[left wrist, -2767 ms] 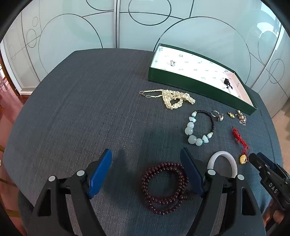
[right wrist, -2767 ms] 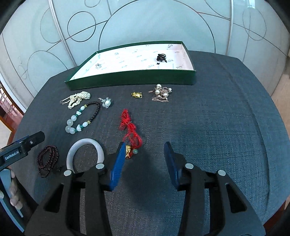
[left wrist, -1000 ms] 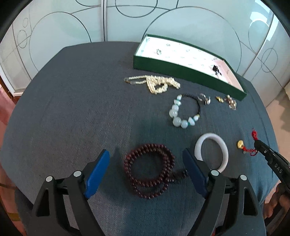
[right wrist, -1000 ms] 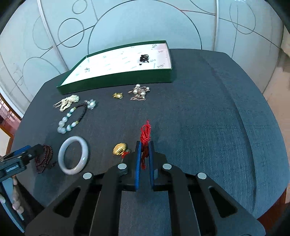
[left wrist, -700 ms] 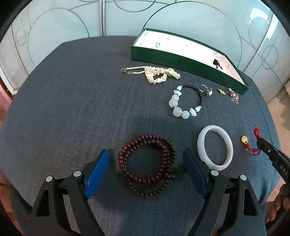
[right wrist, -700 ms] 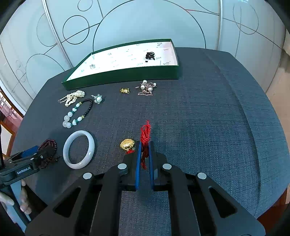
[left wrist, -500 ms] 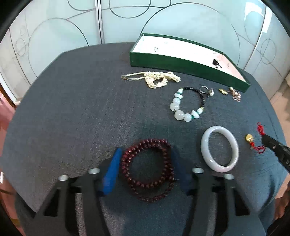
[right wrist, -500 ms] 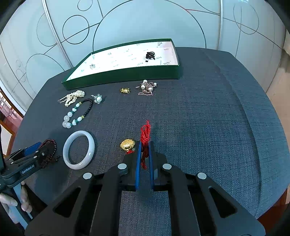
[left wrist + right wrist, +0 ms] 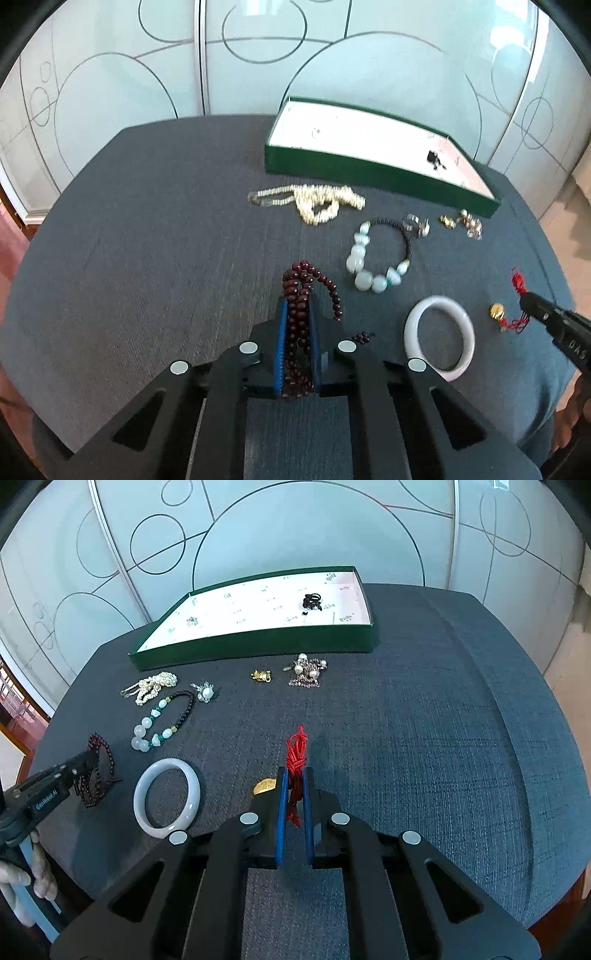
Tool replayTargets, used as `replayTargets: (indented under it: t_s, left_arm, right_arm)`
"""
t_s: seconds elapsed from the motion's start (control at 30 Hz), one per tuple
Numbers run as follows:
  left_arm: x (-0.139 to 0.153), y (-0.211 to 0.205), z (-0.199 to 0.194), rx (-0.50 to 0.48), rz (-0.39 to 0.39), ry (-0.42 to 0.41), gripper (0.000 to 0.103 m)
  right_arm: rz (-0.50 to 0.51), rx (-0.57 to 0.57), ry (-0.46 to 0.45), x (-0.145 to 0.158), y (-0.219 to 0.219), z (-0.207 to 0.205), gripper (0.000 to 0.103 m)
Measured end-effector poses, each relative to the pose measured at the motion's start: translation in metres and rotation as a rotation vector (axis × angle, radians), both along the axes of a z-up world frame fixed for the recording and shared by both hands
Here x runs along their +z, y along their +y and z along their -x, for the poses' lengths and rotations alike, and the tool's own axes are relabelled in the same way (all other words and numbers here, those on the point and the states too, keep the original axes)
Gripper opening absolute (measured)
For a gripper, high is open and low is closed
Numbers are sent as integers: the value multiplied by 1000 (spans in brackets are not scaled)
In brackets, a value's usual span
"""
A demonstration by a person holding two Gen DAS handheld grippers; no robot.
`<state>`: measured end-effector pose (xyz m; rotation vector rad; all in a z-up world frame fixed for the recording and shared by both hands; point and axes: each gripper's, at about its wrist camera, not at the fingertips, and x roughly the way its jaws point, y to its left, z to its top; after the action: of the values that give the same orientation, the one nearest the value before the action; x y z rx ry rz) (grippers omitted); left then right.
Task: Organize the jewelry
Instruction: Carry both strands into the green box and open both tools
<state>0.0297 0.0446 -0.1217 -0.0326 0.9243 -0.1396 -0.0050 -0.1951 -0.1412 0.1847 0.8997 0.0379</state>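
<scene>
Left gripper (image 9: 296, 306) clamps the dark red bead bracelet (image 9: 301, 295) near the worktop's (image 9: 147, 229) near edge; right gripper (image 9: 294, 771) pinches the red cord (image 9: 295, 753) (gold charm (image 9: 264, 785) just beside).

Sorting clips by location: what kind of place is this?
Probably an office or showroom: frosted glass wall panels with circle patterns, a dark grey fabric-covered table, and an open green jewelry box.

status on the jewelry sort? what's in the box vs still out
Done: only a black piece and a small brooch lie in the green box. In hand: left gripper shut on the dark red beads, right gripper shut on the red cord. Left: white bangle, jade bracelet, pearl strand, small pieces near the box.
</scene>
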Motion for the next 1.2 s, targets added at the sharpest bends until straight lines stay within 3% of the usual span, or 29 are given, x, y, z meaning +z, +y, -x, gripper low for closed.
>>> replayTargets:
  t_s: [0.83,1.2]
  left_arm:
    - [54,-7,-24,-16,30,-103,11]
    - [75,-24,-61,-51,21,-152,11]
  right_arm:
    - [-19,32,-117,52,8,-11,8]
    - [2,30,-203,82,1,-48,7]
